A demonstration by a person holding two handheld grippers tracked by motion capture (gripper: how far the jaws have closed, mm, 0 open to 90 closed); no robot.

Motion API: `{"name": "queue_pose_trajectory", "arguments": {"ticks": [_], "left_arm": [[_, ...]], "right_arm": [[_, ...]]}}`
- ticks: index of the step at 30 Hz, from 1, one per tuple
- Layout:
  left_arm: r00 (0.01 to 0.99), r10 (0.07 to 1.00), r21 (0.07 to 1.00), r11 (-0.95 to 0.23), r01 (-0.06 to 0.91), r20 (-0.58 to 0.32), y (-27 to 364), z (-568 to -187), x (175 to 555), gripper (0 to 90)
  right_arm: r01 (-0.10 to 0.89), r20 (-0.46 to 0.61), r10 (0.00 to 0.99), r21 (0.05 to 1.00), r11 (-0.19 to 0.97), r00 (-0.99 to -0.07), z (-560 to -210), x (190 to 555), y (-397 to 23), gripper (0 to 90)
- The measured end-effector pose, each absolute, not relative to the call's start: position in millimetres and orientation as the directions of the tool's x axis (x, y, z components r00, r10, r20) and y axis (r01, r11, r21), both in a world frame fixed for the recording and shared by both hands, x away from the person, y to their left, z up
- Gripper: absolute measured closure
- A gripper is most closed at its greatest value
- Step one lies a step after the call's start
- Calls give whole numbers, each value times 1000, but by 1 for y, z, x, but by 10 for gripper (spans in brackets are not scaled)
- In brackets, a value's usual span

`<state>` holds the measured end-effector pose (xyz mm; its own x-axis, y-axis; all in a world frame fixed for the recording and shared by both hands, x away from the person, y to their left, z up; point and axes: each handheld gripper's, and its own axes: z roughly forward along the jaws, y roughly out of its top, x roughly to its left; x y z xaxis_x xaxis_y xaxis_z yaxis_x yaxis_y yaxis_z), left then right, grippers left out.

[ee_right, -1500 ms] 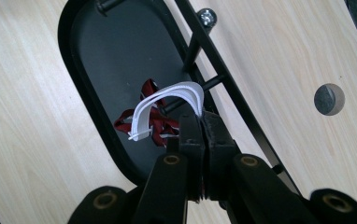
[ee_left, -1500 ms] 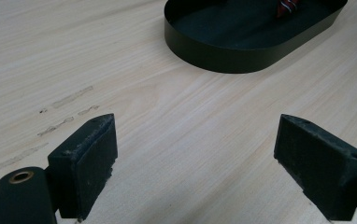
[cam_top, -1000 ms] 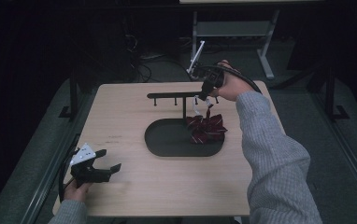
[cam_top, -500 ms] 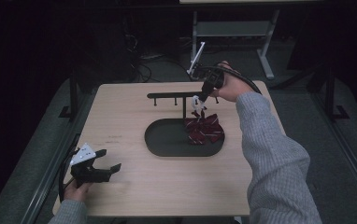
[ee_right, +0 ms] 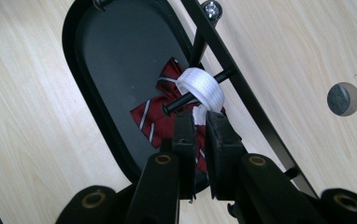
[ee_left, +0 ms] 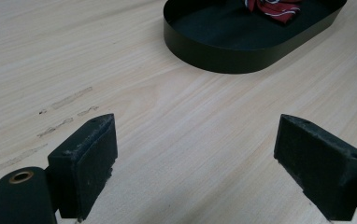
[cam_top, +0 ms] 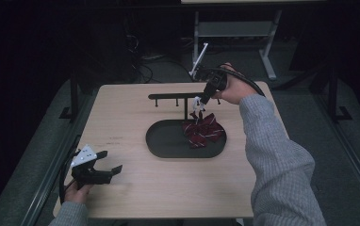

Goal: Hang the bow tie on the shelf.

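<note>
tongs: 2 | oval black tray: 1 | striped bow tie: 1 | black peg rack: 1 | tabletop: 1

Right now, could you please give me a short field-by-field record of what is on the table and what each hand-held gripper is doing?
surface: wooden table
tray: black oval tray, with rack standing over its far end
bow: red striped bow, hanging down to the tray's right end
loop: white strap loop around a rack peg
right hand-held gripper: jaws shut on the white strap, beside the peg
left hand-held gripper: jaws wide open, nothing between them, near table's front left corner
</note>
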<state>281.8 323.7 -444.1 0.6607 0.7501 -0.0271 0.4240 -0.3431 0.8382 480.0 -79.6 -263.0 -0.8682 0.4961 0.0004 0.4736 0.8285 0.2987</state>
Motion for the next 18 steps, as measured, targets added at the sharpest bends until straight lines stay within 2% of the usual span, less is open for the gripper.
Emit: {"name": "queue_pose_trajectory", "arguments": {"ticks": [18], "left_arm": [[661,750,839,-341,423,-28,324,-444,281,129]], "right_arm": [[475,24,495,323,819,-869,-259,470,-90,760]]}}
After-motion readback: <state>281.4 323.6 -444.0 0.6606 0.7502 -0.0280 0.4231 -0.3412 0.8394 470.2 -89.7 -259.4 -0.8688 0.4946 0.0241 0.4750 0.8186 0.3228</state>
